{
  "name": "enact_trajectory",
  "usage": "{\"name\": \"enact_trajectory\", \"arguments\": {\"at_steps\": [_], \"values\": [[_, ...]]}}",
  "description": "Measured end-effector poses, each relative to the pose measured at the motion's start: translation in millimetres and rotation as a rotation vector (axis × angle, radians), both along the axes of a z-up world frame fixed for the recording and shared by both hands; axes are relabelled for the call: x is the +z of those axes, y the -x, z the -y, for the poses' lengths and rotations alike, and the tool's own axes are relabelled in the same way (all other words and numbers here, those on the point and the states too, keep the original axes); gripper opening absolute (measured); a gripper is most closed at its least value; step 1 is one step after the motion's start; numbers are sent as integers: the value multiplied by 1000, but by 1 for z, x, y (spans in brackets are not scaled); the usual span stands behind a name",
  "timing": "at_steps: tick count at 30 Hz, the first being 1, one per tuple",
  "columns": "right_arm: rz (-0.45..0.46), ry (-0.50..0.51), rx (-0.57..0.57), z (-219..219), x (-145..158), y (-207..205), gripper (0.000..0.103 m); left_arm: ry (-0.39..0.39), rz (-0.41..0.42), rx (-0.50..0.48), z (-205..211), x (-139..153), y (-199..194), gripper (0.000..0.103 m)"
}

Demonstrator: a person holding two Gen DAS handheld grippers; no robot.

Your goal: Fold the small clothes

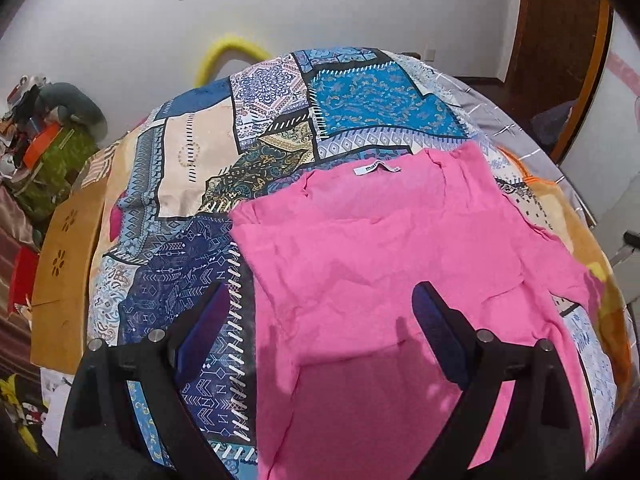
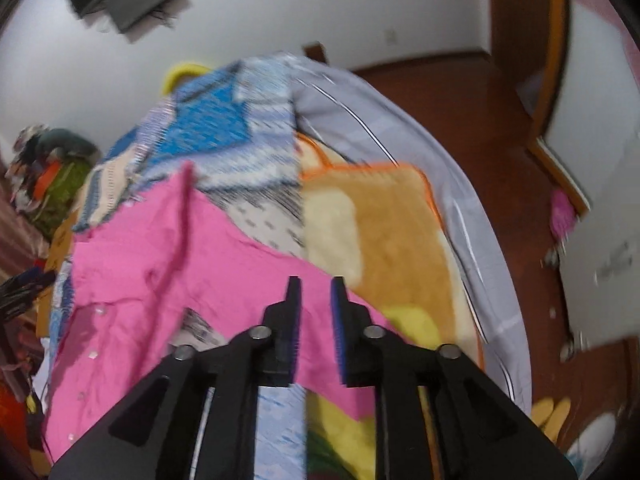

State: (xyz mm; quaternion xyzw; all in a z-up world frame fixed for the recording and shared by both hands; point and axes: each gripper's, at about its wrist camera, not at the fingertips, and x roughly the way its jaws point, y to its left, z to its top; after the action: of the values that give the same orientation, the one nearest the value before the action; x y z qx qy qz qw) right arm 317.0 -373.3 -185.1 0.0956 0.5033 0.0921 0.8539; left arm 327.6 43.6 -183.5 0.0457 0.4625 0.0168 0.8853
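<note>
A pink garment (image 1: 380, 260) lies spread flat on the patchwork bedspread (image 1: 200, 160), its white neck label (image 1: 370, 169) at the far edge. My left gripper (image 1: 320, 288) hovers over the garment's near left part, jaws wide open and holding nothing. In the blurred right wrist view the same pink garment (image 2: 140, 280) shows small buttons along its left side. My right gripper (image 2: 316, 280) hangs above the garment's right edge with a narrow gap between its pads. Nothing is pinched there; pink cloth shows through the gap from below.
A tan and orange fleece blanket (image 2: 380, 240) and a grey striped sheet (image 2: 400, 120) cover the bed's right side. A cardboard box (image 1: 64, 260) and a clutter pile (image 1: 48, 132) stand left of the bed. Wooden floor (image 2: 500, 120) and slippers (image 2: 552, 416) lie to the right.
</note>
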Motion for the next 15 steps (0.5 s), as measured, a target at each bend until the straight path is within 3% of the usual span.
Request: {"name": "enact_trajectory", "arguments": {"at_steps": [9,11,15], "values": [[-166,-17,-117,51,-60,13,25,46,18,-16,3,3,8,93],[-195,-35,-125,54,-71,14,34,43,14,-22,7,2,7,93],[-224,-69,-127,54,-90,13,36,34,-5,-32,14,-4,5,93]]}}
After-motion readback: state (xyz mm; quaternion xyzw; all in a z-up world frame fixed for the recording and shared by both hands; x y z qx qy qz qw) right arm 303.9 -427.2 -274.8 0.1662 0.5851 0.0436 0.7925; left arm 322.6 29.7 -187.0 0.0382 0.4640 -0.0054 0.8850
